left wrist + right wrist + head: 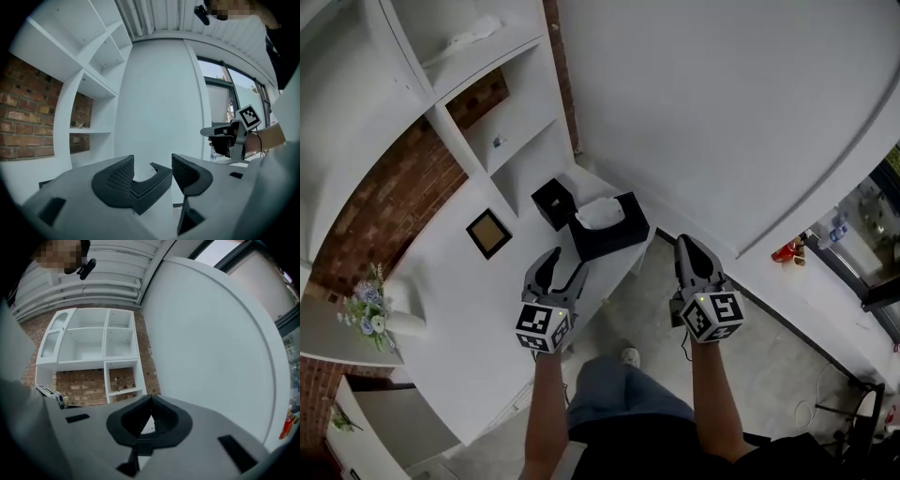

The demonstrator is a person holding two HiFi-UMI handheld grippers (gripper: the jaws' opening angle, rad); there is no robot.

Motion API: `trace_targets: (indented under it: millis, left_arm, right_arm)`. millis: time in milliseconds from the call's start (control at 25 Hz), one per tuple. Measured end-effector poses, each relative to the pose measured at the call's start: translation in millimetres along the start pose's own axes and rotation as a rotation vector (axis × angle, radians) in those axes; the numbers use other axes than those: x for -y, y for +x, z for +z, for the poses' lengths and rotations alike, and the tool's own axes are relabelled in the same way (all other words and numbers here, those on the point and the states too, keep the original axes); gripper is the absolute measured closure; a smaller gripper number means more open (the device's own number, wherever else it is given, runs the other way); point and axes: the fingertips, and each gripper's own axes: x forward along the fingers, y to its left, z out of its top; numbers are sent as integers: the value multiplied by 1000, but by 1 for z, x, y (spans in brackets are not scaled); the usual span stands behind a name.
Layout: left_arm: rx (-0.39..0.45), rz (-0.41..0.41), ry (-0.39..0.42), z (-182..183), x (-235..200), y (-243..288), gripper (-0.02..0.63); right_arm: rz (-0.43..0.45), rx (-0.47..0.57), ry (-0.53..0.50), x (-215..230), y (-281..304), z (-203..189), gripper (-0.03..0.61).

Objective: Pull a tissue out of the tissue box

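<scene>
A black tissue box [614, 234] stands near the far edge of the white table [469, 328], with a white tissue [600, 213] bunched in its top opening. My left gripper [570, 260] is open just short of the box, nothing between its fingers. In the left gripper view the box [152, 187] and its tissue [151, 169] show through the gap of the left gripper [153, 161]. My right gripper [685, 242] is shut and empty, held beyond the table's edge to the right of the box. It points at the white wall, jaws closed tip to tip [151, 401].
A small black cube box [553, 202] sits behind the tissue box, a framed picture [488, 232] lies to its left, and flowers [367, 307] stand at the far left. White shelving [478, 103] on brick rises behind. A curved white wall [722, 112] fills the right.
</scene>
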Motion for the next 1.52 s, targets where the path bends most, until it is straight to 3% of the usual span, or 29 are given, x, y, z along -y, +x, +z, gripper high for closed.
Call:
trace_targets:
  millis: [320,480,600,880,1000,1280,1520]
  left_arm:
    - [-79,-19,-24,-13,-27,57,391]
    - [-153,-44,4,-14,-42,85,391]
    - [-260,-79,58,-21,-48,105,391]
    - [-592,-171,292,-58,-55,148,391]
    - [-714,-206,353,-74,-56,158,391]
    - [-864,-214,333,-102,-66,166,391]
    - [-895,-214,309,-110,-67,167,394]
  right_arm:
    - [25,-28,-19,10,46,7,580]
    - [30,-45,-29,12,68,8,580]
    - [40,-66,-39,10,78,4,580]
    - [66,-113,-59,11,98,-11,580]
    - [70,-123,-56,12,105,-14,580]
    - [74,-134,-55,15,115,-17,580]
    - [72,-134,-44,18,120,-19,580]
